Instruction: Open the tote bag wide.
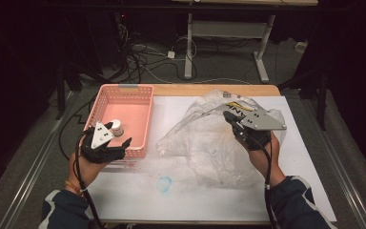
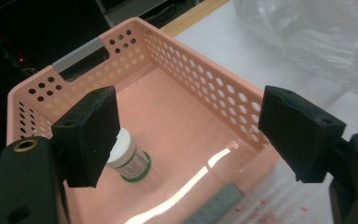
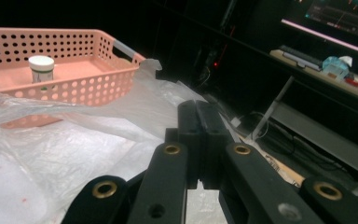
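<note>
- Pink perforated plastic forms the basket [image 1: 145, 109] at the left of the table [image 1: 138, 191], which is covered with a white sheet; a small white-lidded jar [image 1: 117, 127] stands upright inside it, near the person's end.
- The left gripper [image 1: 119, 135] hangs over the basket's near rim, its fingers [image 2: 89, 135] spread wide and holding nothing. In the left gripper view the jar [image 2: 129, 158] sits just below and beside the left finger, which covers part of its lid.
- The jar's label is too small to read; a green band rings its base.
- A faint bluish smudge [image 1: 164, 182] marks the sheet between the two forearms, and red specks lie near the basket's front corner.
- A crumpled clear plastic bag [image 1: 209, 143] sprawls over the middle and right of the table, just beside the basket's right wall.
- The right gripper [image 1: 228, 117] is at the bag's upper edge, its fingers [image 3: 200, 126] pressed together; they seem to pinch the film, though the pinch itself is hard to make out.
- A yellow-and-black label [image 1: 240, 108] shows through the bag beside that gripper, partly hidden by its grey plate.
- Beyond the table, cables [image 1: 143, 59] and a desk frame [image 1: 228, 43] stand on the dark floor.
</note>
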Tool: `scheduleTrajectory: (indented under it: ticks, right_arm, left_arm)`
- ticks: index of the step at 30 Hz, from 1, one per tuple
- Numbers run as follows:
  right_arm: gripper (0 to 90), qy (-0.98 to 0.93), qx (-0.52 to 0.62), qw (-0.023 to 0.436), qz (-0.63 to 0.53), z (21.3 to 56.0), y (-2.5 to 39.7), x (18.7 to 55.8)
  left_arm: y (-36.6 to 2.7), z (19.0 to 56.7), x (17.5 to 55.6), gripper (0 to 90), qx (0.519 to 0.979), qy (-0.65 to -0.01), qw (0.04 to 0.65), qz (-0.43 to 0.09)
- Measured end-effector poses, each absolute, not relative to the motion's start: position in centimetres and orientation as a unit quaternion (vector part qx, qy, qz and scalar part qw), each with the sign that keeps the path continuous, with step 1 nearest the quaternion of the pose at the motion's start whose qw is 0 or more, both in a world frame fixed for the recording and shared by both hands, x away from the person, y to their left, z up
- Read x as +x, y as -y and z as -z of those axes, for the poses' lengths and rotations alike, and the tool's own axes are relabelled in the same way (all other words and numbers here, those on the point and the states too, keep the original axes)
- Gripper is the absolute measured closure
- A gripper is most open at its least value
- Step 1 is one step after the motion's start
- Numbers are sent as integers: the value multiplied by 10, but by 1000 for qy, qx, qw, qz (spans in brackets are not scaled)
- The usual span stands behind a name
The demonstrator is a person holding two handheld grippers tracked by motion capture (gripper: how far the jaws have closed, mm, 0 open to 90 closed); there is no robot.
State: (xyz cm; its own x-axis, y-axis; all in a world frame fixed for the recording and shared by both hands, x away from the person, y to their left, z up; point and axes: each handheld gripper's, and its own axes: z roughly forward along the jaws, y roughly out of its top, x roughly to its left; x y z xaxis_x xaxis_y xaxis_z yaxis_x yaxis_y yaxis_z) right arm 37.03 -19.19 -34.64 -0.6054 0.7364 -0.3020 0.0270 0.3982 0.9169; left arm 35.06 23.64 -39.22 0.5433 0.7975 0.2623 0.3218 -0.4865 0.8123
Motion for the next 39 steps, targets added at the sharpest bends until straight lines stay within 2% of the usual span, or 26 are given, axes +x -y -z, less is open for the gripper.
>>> scheduleTrajectory:
  ticks: [7, 16, 20, 23, 24, 27, 34, 39]
  right_arm:
    - [900, -756, 247, 359, -489, 345, 190, 370]
    - [900, -766, 237, 346, -487, 348, 193, 368]
    - [900, -773, 232, 341, -482, 351, 193, 367]
    - [900, -778, 225, 336, -481, 351, 193, 366]
    - [900, -779, 223, 336, -481, 351, 192, 366]
    - [900, -784, 217, 330, -479, 352, 190, 366]
    - [900, -790, 212, 323, -475, 354, 189, 366]
    - [900, -791, 213, 321, -475, 354, 189, 367]
  left_arm:
    - [-245, 390, 383, 177, 797, -370, 359, -314]
    - [-247, 396, 431, 182, 820, -398, 302, -279]
    - [-245, 405, 457, 185, 830, -419, 246, -273]
    - [-245, 407, 466, 188, 833, -426, 237, -261]
    - [-245, 412, 475, 189, 843, -432, 201, -248]
    - [-248, 416, 481, 230, 848, -440, 184, -230]
    - [-254, 423, 488, 421, 871, -439, 147, -163]
    - [-257, 425, 493, 465, 871, -449, 139, -142]
